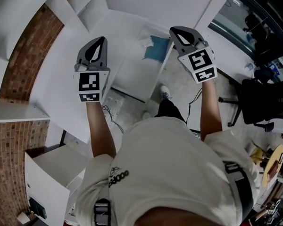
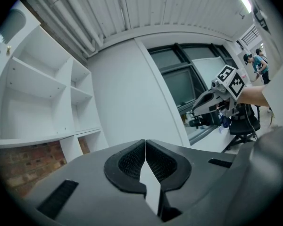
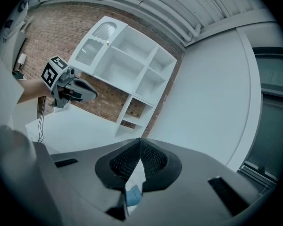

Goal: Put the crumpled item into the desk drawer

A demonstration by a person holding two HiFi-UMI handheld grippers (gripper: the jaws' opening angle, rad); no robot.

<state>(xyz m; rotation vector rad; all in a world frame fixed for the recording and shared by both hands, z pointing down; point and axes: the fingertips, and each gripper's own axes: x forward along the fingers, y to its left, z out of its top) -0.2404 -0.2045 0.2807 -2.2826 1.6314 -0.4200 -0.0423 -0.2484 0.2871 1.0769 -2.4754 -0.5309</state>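
Note:
In the head view an open white desk drawer (image 1: 132, 72) lies below and between my two grippers. A blue item (image 1: 156, 49) lies at its far end, with a pale crumpled thing (image 1: 145, 42) beside it. My left gripper (image 1: 102, 38) is held over the white desktop (image 1: 61, 74), left of the drawer, shut and empty. My right gripper (image 1: 172, 30) hovers at the drawer's far right corner, also shut with nothing between its fingers. In the left gripper view the jaws (image 2: 145, 141) meet at the tips. The right gripper view shows closed jaws (image 3: 140, 139) and a bit of the blue item (image 3: 133, 192) below them.
A white shelf unit (image 1: 80, 4) stands on the desk against a brick wall (image 1: 19, 69). Cables (image 1: 111, 114) run down under the desk. A black office chair (image 1: 259, 100) stands at the right. A white cabinet (image 1: 52, 173) sits at the lower left.

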